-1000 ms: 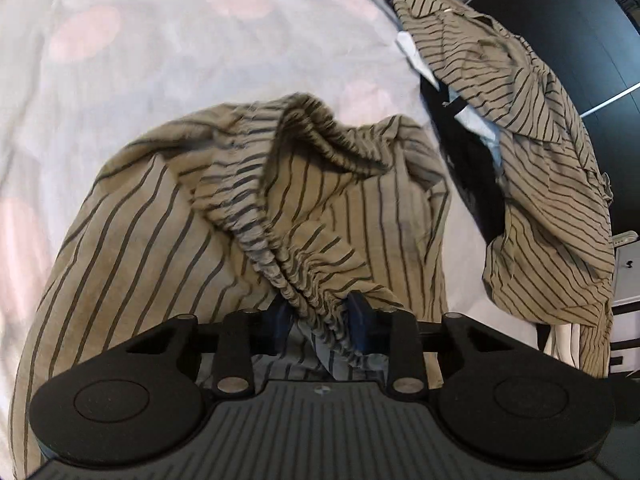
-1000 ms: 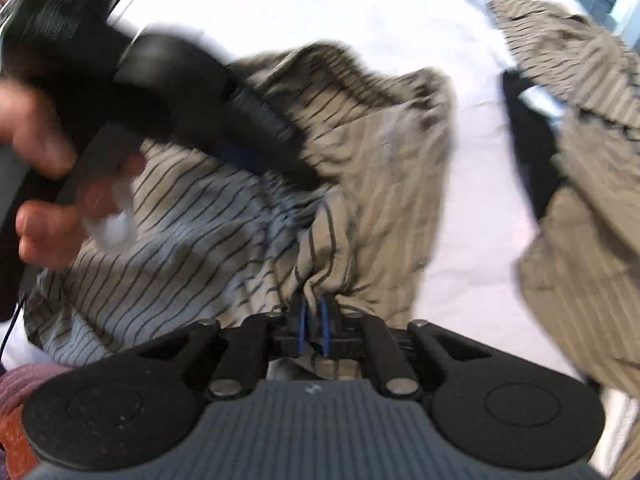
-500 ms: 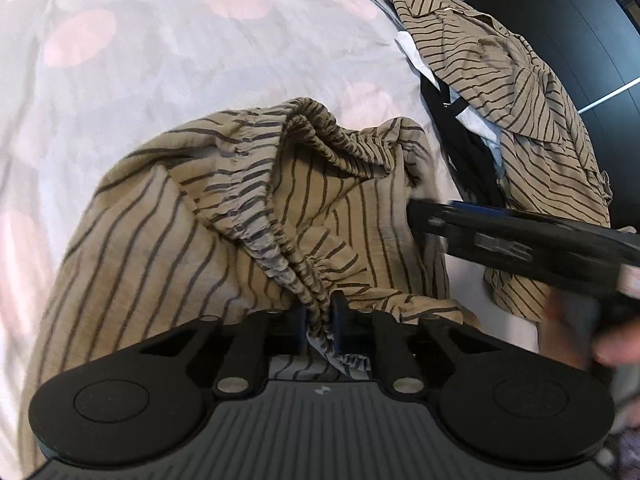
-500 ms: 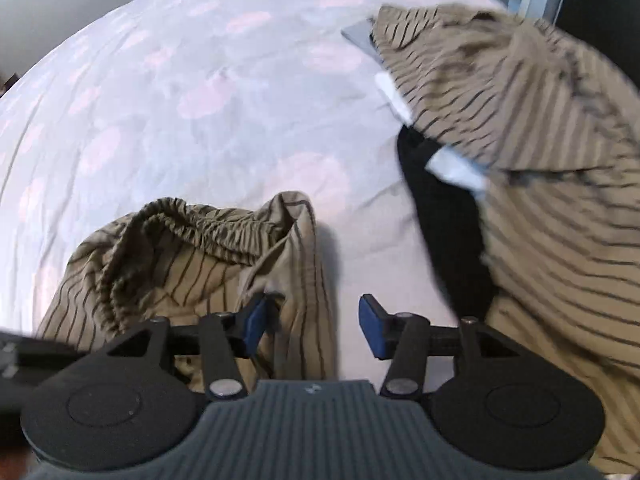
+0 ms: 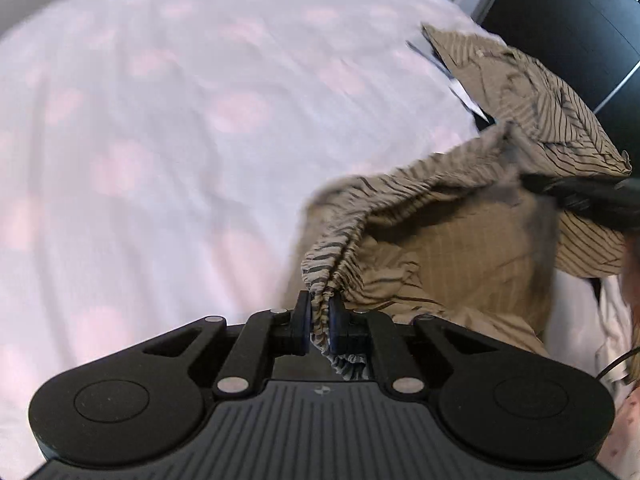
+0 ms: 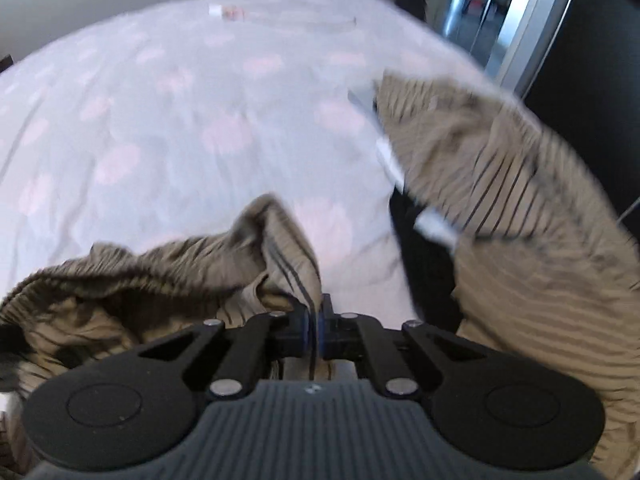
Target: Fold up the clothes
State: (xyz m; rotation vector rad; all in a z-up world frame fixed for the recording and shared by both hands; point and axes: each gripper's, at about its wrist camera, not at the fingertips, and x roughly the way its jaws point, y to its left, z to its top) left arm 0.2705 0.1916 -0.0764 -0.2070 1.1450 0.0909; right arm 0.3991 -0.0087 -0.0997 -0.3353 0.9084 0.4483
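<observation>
While both tongs pinch striped shorts (image 5: 440, 248), only right view shows window (image 6: 480, 12).

A bedroom in a home: a wide bed (image 5: 168, 128) fills most of both views, covered with a pale sheet printed with soft pink spots. Loose clothes lie on it, tan striped trousers (image 5: 448, 240) and a heap of striped garments (image 6: 520, 200) at its far edge. Beyond the bed stand dark cabinet fronts (image 5: 568, 20) and a bright glazed door frame (image 6: 520, 20)
</observation>
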